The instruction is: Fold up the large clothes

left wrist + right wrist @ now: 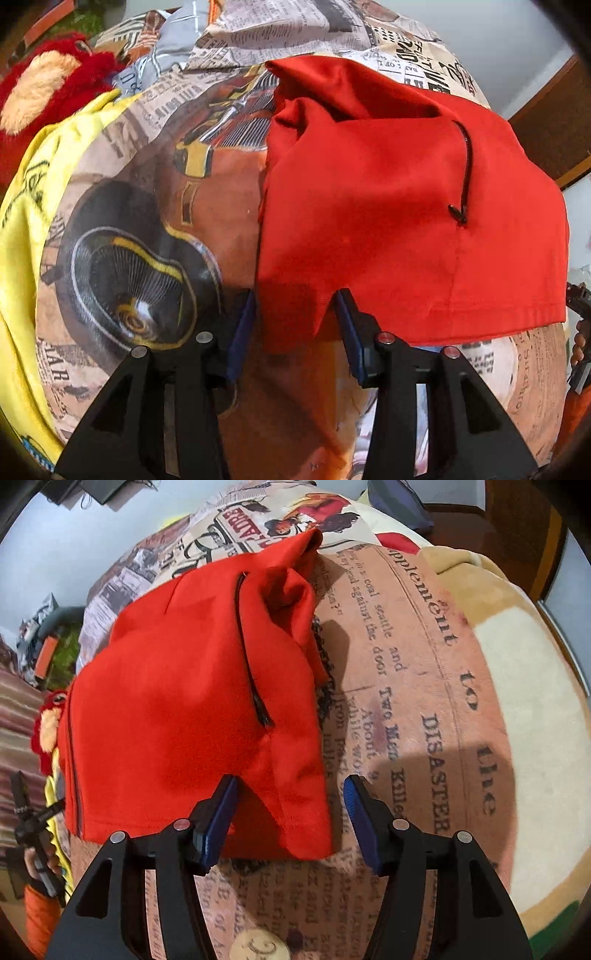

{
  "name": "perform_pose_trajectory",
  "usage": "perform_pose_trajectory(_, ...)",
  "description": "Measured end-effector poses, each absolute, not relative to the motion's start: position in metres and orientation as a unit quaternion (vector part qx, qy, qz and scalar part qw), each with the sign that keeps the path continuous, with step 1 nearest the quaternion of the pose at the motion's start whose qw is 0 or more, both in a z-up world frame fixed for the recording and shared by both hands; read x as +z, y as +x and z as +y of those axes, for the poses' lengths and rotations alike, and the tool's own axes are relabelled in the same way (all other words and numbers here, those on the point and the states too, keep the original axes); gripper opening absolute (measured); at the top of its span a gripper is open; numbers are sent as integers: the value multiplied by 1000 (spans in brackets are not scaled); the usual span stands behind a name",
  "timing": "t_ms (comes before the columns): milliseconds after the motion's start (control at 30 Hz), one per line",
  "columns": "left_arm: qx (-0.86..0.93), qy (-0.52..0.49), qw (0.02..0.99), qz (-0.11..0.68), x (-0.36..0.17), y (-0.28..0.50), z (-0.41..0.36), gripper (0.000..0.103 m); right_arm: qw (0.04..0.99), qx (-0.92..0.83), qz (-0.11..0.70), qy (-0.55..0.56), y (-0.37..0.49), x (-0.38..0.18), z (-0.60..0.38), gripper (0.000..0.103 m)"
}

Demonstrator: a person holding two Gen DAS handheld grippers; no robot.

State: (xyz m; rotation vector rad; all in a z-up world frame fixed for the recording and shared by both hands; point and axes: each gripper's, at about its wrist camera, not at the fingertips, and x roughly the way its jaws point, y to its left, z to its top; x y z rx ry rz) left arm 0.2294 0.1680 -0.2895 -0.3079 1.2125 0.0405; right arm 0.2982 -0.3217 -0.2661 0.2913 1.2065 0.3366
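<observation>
In the left wrist view, the left claw (pixel 295 317) is nearest to the camera, with its two blue pads well apart, and the lower left corner of the red garment (pixel 399 221) hangs between them. The cloth lies close to both pads, but I cannot tell if they touch it, and they are not closed on it. In the right wrist view, the right claw (pixel 291 805) is also wide open. The lower right corner of the same red garment (pixel 192 709) comes down between its pads, near the left pad, while the right pad stands apart over the printed cloth. The garment is folded and lies flat on a bed cover with newspaper print (pixel 155 206), with its hemmed edge toward the claws. A black zipper (pixel 466 173) runs down its top layer, and its pull is at the lower end. On the far side the red fabric is bunched into loose folds. Beyond it the newspaper print cover (pixel 424 686) goes on, with large letters and pictures. To the left of the garment, in the left wrist view, a yellow cloth (pixel 26 236) lies along the edge of the cover. Farther behind it is a red plush toy (pixel 40 88) with a pale patch. In the right wrist view a beige blanket (pixel 517 709) lies at the far right.
</observation>
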Motion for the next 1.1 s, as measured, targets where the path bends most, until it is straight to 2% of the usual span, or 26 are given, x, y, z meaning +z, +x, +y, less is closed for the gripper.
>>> perform_pose_trajectory(33,23,-133,815,564,-288,231,165,24,801,163,560,138,299,-266,-321,57)
perform_pose_trajectory(100,32,-107,823,557,-283,233,162,9,805,175,549,140,300,-266,-317,54)
perform_pose_trajectory(133,31,-97,828,552,-279,232,159,5,808,177,544,138,299,-265,-314,50)
perform_pose_trajectory(167,28,-88,833,545,-274,231,155,5,813,175,539,132,297,-264,-312,47)
perform_pose_trajectory(233,19,-74,843,533,-262,228,149,3,819,180,531,121,292,-260,-305,31)
perform_pose_trajectory(333,3,-68,858,510,-237,226,141,3,829,189,515,109,287,-249,-303,14)
perform_pose_trajectory(767,-28,-159,909,384,-123,259,163,2,868,226,423,129,305,-156,-296,11)
perform_pose_trajectory(933,0,-173,917,360,-113,297,179,2,883,202,406,118,346,-138,-287,11)
perform_pose_trajectory(1100,43,-174,907,382,-138,352,192,2,887,159,416,123,401,-149,-286,11)
